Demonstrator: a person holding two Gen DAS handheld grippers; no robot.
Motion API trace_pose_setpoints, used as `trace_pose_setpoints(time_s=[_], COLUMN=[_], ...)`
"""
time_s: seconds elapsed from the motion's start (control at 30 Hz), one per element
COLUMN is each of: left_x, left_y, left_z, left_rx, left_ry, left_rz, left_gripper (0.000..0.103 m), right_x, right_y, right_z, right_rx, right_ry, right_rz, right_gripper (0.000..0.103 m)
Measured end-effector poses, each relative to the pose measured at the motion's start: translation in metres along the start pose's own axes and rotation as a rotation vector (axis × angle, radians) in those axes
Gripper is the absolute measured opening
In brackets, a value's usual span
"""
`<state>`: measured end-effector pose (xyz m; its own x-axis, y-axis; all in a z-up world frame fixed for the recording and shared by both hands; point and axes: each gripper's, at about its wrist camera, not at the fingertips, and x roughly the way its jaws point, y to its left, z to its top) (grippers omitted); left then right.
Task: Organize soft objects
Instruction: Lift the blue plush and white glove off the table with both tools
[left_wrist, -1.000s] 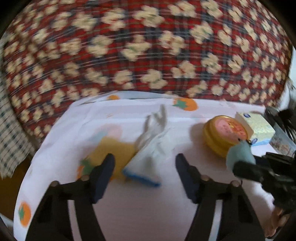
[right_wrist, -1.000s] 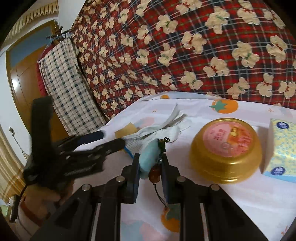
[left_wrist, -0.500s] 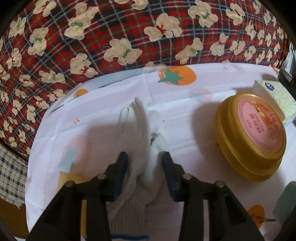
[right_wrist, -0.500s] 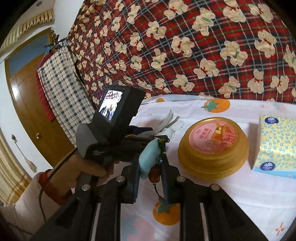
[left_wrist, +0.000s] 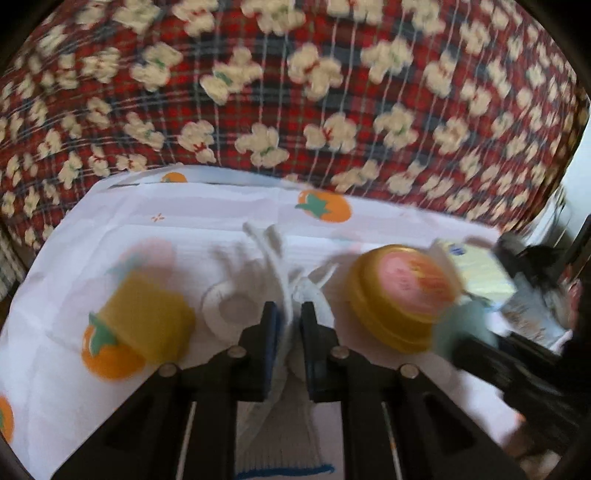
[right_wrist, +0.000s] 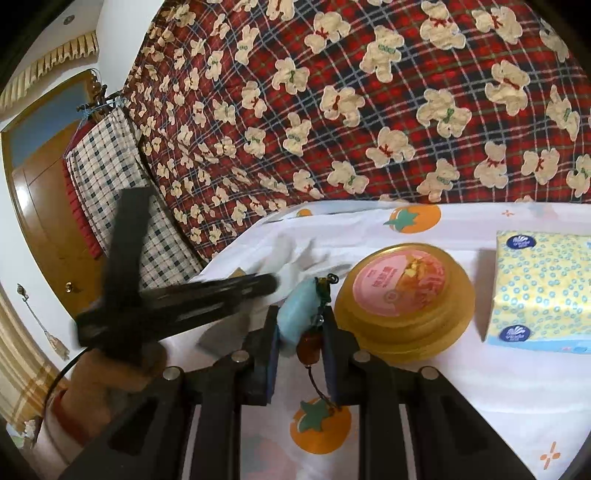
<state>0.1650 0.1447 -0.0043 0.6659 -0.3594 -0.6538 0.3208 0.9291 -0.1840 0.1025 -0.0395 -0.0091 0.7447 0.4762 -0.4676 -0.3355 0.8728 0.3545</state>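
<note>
Glove (left_wrist: 280, 273), white knit, lies on the fruit-print sheet (left_wrist: 110, 229) left of the gold tin (left_wrist: 399, 295); left tongs (left_wrist: 286, 332) pinched together on it. Right view: right tongs (right_wrist: 301, 334) clamped on blue plush charm (right_wrist: 295, 314), beside tin, tissue pack (right_wrist: 539, 288) further right.

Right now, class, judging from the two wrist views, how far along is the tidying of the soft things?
Nothing looks put away yet. In hand: the left gripper is shut on the white knitted glove, and the right gripper holds the small blue soft charm. Left to do: both need a place; the yellow piece lies on the white cloth.
</note>
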Motion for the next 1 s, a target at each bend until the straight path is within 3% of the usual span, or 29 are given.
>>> trace_pose_setpoints(time_s=[0.23,0.43,0.57,0.6,0.73,0.83,0.97,1.0], left_x=[-0.059,-0.039,-0.020,-0.015,0.016,0.027,0.025,0.022], left_y=[-0.021,-0.022,-0.028,-0.028,-0.021,-0.019,-0.014,-0.010], left_z=[-0.043,-0.051,-0.046,-0.045,-0.044,-0.049,-0.055,-0.056], left_rx=[-0.018,0.022,0.070,0.076,0.040,0.035,0.009,-0.019], left_ry=[-0.070,0.000,0.024,0.029,0.117,0.125,0.098,0.089], left_rz=[0.011,0.055,0.101,0.102,0.104,0.125,0.109,0.086], left_gripper=[0.010,0.015,0.060,0.061,0.060,0.057,0.022,0.020], right_x=[-0.005,-0.011,-0.020,-0.020,-0.019,-0.018,-0.018,-0.017], right_y=[0.001,0.007,0.009,0.008,0.003,0.001,-0.001,-0.002], right_z=[-0.002,-0.009,-0.016,-0.016,-0.018,-0.017,-0.016,-0.016], right_rx=[-0.002,-0.031,-0.049,-0.049,-0.029,-0.023,-0.018,-0.012], right_ry=[-0.017,-0.017,-0.025,-0.024,-0.008,-0.005,-0.005,-0.004], right_rz=[0.006,-0.009,-0.015,-0.016,-0.018,-0.018,-0.019,-0.017], right_gripper=[0.022,0.022,0.022,0.023,0.023,0.023,0.023,0.023])
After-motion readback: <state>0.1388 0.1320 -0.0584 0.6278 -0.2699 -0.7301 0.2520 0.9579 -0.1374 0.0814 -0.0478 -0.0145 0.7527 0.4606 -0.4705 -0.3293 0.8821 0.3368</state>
